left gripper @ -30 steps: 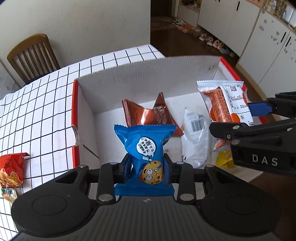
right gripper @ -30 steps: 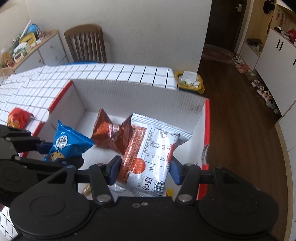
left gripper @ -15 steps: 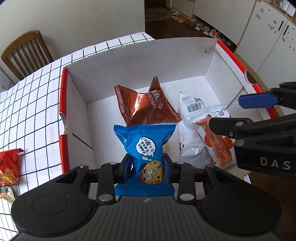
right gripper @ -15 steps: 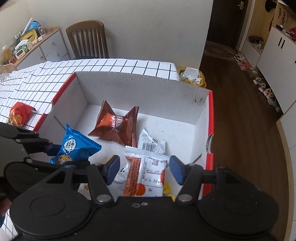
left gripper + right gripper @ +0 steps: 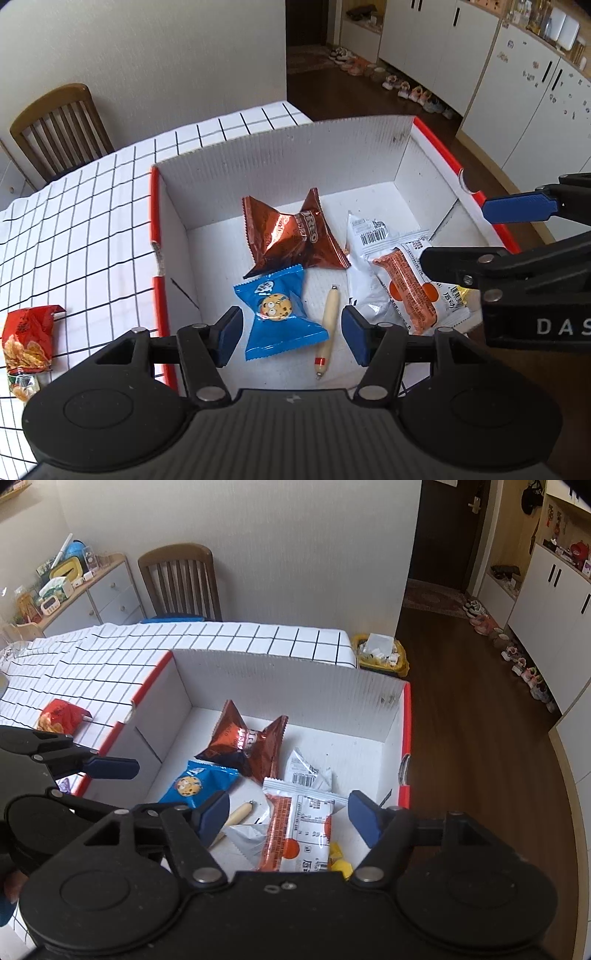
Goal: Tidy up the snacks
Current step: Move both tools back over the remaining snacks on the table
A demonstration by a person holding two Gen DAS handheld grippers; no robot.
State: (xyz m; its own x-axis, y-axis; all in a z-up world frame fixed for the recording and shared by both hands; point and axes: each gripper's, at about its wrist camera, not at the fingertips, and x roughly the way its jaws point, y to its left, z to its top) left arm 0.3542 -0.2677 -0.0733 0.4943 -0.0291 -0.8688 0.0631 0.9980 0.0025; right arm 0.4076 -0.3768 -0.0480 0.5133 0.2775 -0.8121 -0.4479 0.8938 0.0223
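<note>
The box point(image 5: 173, 236) sits on the table point(image 5: 74, 221) at its right end, with a chair point(image 5: 59, 125) behind the table. Inside the box, the cookie packet point(image 5: 279, 314) lies near the left wall, the foil packet point(image 5: 295, 236) just behind and touching it, the pen point(image 5: 328, 325) just to its right, and the wafer packet point(image 5: 410, 288) rests on a wrapper point(image 5: 365, 266) at the right. A crisp bag point(image 5: 26, 336) lies on the table left of the box.
</note>
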